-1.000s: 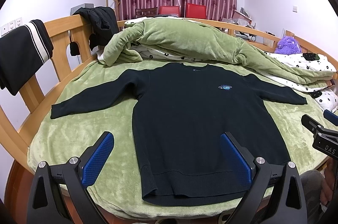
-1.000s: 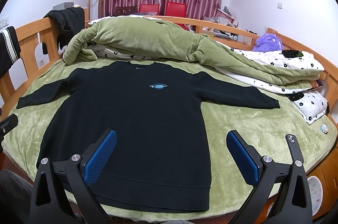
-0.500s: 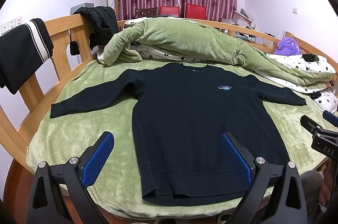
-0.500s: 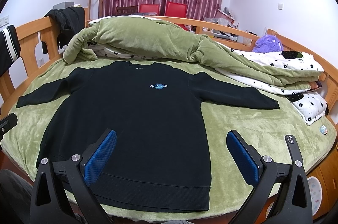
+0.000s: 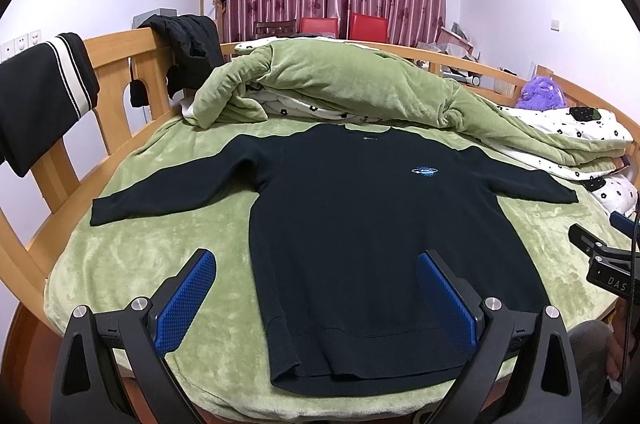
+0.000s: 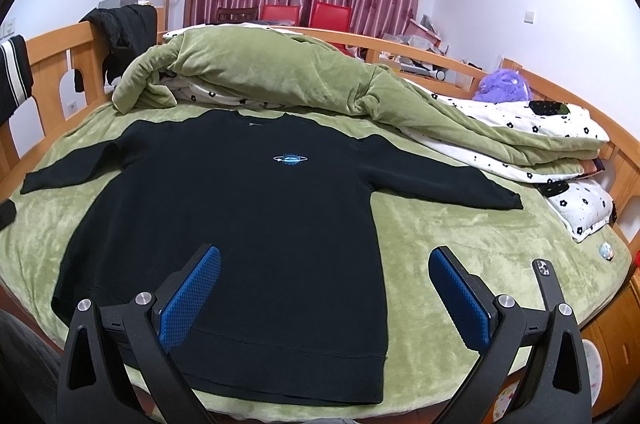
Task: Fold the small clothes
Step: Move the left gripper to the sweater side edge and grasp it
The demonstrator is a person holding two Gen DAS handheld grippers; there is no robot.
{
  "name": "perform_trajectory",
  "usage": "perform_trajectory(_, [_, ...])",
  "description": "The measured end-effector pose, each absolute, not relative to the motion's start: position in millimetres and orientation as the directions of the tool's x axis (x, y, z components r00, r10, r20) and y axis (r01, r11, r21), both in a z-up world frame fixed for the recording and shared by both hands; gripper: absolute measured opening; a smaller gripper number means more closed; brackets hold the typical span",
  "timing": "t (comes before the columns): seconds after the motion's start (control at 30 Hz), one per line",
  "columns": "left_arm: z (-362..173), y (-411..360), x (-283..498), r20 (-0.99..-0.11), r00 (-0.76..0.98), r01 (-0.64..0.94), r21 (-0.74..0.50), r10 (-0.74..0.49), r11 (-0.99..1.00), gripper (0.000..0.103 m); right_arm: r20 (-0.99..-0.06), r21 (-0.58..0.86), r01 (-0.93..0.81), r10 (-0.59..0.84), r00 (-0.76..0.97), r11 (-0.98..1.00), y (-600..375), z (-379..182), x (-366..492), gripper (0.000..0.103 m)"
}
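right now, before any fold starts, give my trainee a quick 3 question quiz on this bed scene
1. True or false: the left tongs are shut on the black long-sleeved sweater.
2. The sweater's sleeves are: A) folded in, B) spread out, C) rolled up?
3. What colour is the small planet logo on its chest?

Key: 1 false, both the left and right tongs are open and hold nothing. 2 B. 3 blue.

Sweater flat on the bed, quilt behind it

The sweater (image 5: 360,224) lies spread on the bed (image 5: 132,264), sleeves out to both sides; the heaped quilt (image 5: 340,80) sits behind its collar, the toy (image 6: 502,86) far right, and chairs (image 6: 304,14) beyond the bed
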State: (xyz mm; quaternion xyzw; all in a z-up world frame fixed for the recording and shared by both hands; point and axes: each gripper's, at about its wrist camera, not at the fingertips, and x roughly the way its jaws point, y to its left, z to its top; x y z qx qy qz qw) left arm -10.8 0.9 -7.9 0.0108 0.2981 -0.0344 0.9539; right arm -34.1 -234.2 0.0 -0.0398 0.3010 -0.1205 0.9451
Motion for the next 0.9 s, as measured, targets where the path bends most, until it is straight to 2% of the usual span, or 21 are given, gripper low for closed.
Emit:
perform_trajectory(0.17, [-21.0,6.2,0.2,-0.590,0.807,0.052,0.044,-0.016,0.998,0.101,-0.551,-0.202,0.232,-0.307,0.776,0.951,-242.3,-8.2,-30.4,0.102])
perform_trajectory(0.43, [-36.3,41.7,19.8,-0.641,0.767,-0.006,-0.027,-0.013,1.000,0.101,-0.546,-0.208,0.224,-0.303,0.781,0.952,-273.0,-21.6,-34.8,0.102])
perform_trajectory(0.6, [-40.6,62.8,28.5,-0.665,0.745,-0.072,0.001,0.054,0.997,0.100,-0.568,-0.227,0.188,-0.287,0.771,0.956,-287.7,-26.8,-35.1,0.102])
perform_trajectory(0.73, [-46.0,87.1,34.7,-0.671,0.741,-0.064,-0.062,0.006,0.996,0.099,-0.580,-0.231,0.125,-0.240,0.779,0.965,-286.4,-27.6,-31.2,0.102])
perform_trajectory(0.83, [-54.1,105.9,49.8,-0.700,0.709,-0.044,-0.160,-0.082,0.986,0.093,-0.568,-0.150,0.074,-0.147,0.810,0.986,-279.4,-19.3,-21.6,0.102])
perform_trajectory(0.9, [-57.2,122.5,62.3,-0.698,0.703,-0.055,-0.241,-0.134,0.969,0.093,-0.573,-0.094,0.049,-0.094,0.814,0.994,-275.3,-12.5,-9.1,0.102])
